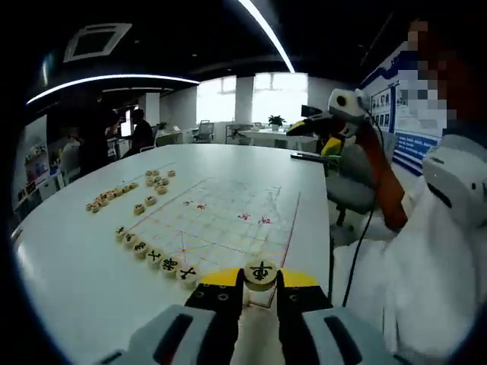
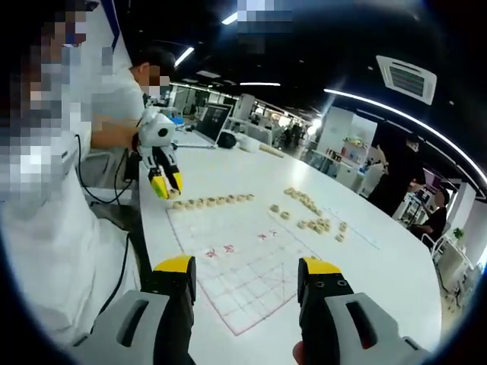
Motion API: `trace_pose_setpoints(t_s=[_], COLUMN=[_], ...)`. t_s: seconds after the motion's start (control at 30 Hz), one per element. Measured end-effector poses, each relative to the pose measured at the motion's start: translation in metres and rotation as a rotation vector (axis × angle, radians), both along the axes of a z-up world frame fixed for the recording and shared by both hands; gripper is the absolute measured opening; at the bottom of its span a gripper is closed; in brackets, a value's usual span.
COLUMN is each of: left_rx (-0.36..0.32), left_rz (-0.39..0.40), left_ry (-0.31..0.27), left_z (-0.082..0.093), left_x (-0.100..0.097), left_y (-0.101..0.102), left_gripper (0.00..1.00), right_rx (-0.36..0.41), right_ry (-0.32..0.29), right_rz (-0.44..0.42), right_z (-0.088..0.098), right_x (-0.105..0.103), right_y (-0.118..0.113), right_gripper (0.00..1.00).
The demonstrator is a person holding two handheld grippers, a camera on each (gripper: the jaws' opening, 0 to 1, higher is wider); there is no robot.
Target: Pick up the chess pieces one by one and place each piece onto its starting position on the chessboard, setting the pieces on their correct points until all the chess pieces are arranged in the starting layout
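Left gripper (image 1: 261,283) pinches a chariot disc (image 1: 261,273) — it could clip the placed row (image 1: 152,252); right gripper (image 2: 247,275) open, empty.

Characters on far pieces (image 1: 114,194) unreadable

Each gripper, the left gripper (image 1: 261,298) and the right gripper (image 2: 247,283), has pale grey housings with dark oval slots, black fingers and yellow tips; small screws dot the black fingers (image 2: 320,298). The person wears a white top (image 1: 415,281), and a black cable (image 2: 122,277) hangs across it.
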State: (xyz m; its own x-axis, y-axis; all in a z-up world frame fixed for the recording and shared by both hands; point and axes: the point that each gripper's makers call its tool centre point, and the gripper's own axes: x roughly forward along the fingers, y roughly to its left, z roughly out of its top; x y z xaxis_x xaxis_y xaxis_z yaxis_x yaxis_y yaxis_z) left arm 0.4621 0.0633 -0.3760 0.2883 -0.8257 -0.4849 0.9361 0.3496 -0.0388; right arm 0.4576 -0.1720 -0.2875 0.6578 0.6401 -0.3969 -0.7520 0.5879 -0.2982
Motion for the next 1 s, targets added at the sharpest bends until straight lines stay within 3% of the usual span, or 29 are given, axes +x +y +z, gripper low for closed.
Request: trace_pose_setpoints(t_s=[0.27,0.53,0.83,1.0], left_rx=[0.038,0.055,0.032,-0.007], left_rz=[-0.049,-0.038,-0.015,-0.01], left_ry=[0.004,-0.003,0.009,0.014], left_z=[-0.017,-0.025,-0.023,-0.011], left_x=[-0.014,-0.011,-0.01,-0.012], left_y=[0.003,0.004,0.007,0.009], left_gripper=[0.2,0.2,0.21,0.21], right_rx=[-0.009,0.007,0.006,0.007], right_ry=[0.005,-0.001,-0.002,-0.004], right_rz=[0.008,0.01,0.011,0.01], right_z=[-0.002,0.001,0.002,0.002], right_x=[-0.001,-0.002,-0.002,-0.002], right_y=[0.001,0.002,0.002,0.002], right_gripper=[0.54,0.54,0.54,0.54])
